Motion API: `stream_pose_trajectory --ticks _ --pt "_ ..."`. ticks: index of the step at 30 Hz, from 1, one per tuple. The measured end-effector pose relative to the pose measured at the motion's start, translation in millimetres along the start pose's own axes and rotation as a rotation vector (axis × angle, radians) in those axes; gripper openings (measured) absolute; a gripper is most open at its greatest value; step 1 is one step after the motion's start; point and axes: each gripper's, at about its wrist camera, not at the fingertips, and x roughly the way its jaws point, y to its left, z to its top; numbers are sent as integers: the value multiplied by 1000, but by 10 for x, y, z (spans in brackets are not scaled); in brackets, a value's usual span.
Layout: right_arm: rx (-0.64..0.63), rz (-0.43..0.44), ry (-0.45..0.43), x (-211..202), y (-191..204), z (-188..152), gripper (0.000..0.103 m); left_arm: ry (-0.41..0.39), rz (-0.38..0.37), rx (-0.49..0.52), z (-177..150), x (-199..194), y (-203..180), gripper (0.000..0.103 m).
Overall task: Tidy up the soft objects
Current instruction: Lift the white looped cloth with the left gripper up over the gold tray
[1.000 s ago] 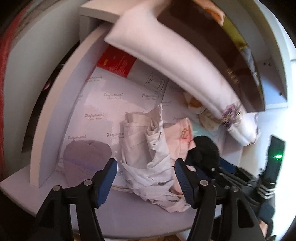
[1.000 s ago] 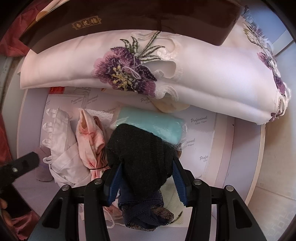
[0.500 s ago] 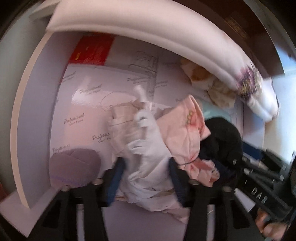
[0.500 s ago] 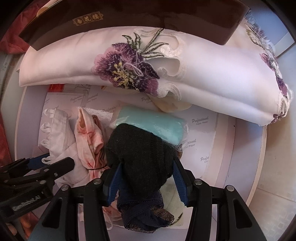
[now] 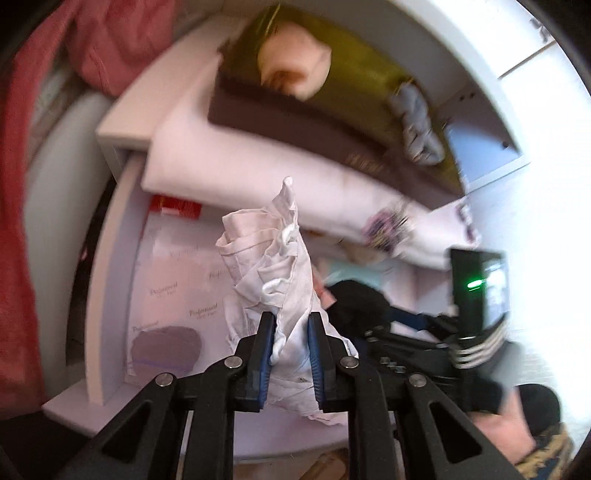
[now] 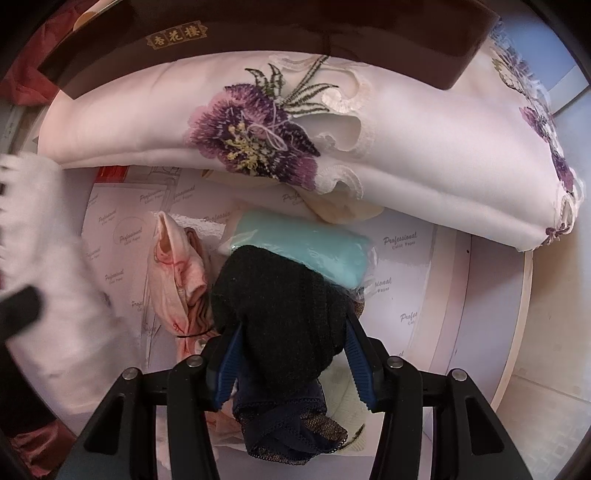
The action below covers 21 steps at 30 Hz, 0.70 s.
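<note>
A crumpled white cotton garment (image 5: 275, 273) with small loops along one seam is clamped between the blue pads of the left gripper (image 5: 291, 334), whose jaws have just been closing; the cloth is pinched tight and stands up in a bunch above the fingertips, raised off the shelf. In the right wrist view the same garment appears as a blurred white mass (image 6: 48, 258) at the left edge.

The right gripper (image 6: 293, 354) is clenched on a black knitted cloth (image 6: 280, 306), with a dark navy lace-edged piece (image 6: 291, 432) hanging below it (whether the two are one item cannot be told). Both lie near the front edge of the shelf.

Just left of the black cloth a pale pink printed garment (image 6: 173, 280) lies crumpled, and behind the cloth, touching it, a mint-green soft packet in clear wrap (image 6: 314, 251) is seen. Towards the front left corner a flat lilac-grey knitted piece (image 5: 166, 345) rests.

The white shelf board (image 6: 454, 295) is lined with white paper sheets printed with grey lettering (image 6: 118, 236). Across its back a folded white fabric bundle embroidered with purple flowers (image 6: 424, 162) is laid, with a dark brown box bearing gold characters (image 6: 295, 33) on top. A red cloth (image 5: 22, 184) hangs at the left of the white cabinet.
</note>
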Motion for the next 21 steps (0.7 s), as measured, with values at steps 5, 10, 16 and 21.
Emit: stream_pose_trajectory --ticks 5,10,16,21 --pt "5 2 3 3 -17 4 53 -91 -47 -11 171 -466 36 17" --pt "6 5 5 5 -17 3 53 -211 -139 -76 575 -1001 31 17" --pt "6 10 7 11 -16 5 53 -342 -240 -179 1114 -1387 -101 17" --pt "0 11 12 14 13 0 53 -395 -247 -235 1462 -1299 -228 17"
